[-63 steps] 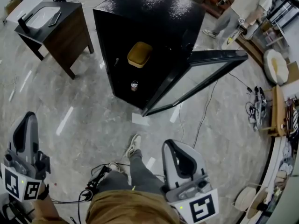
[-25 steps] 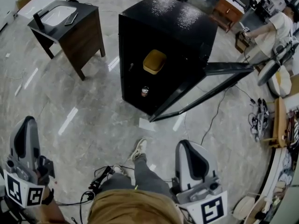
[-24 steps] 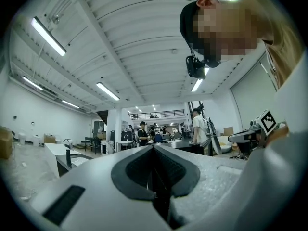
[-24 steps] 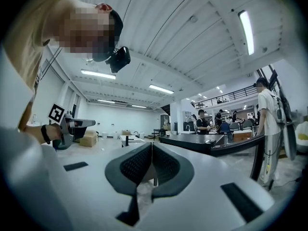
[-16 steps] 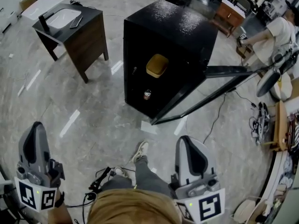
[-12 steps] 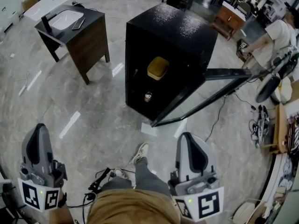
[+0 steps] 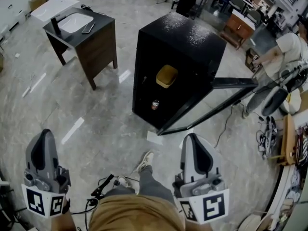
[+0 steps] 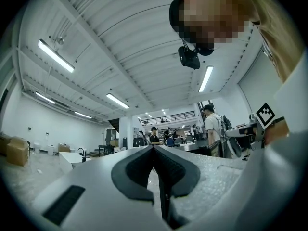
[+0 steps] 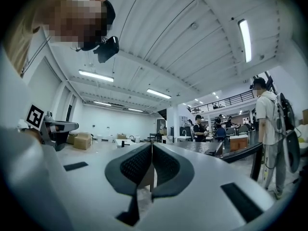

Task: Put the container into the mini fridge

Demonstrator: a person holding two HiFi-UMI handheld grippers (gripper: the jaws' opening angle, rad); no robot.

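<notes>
while mini fridge stands open, container lies flat

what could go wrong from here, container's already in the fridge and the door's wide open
1. The door of the mini fridge stands wide open. A hard push to shut it might jolt the yellow container and the can below it.
2. Loose cables lie by the person's shoe, a likely trip hazard when stepping forward.

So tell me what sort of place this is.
Probably an open lab or test hall: a mini fridge and sink cabinet stand alone on polished floor, under high strip lights.
</notes>
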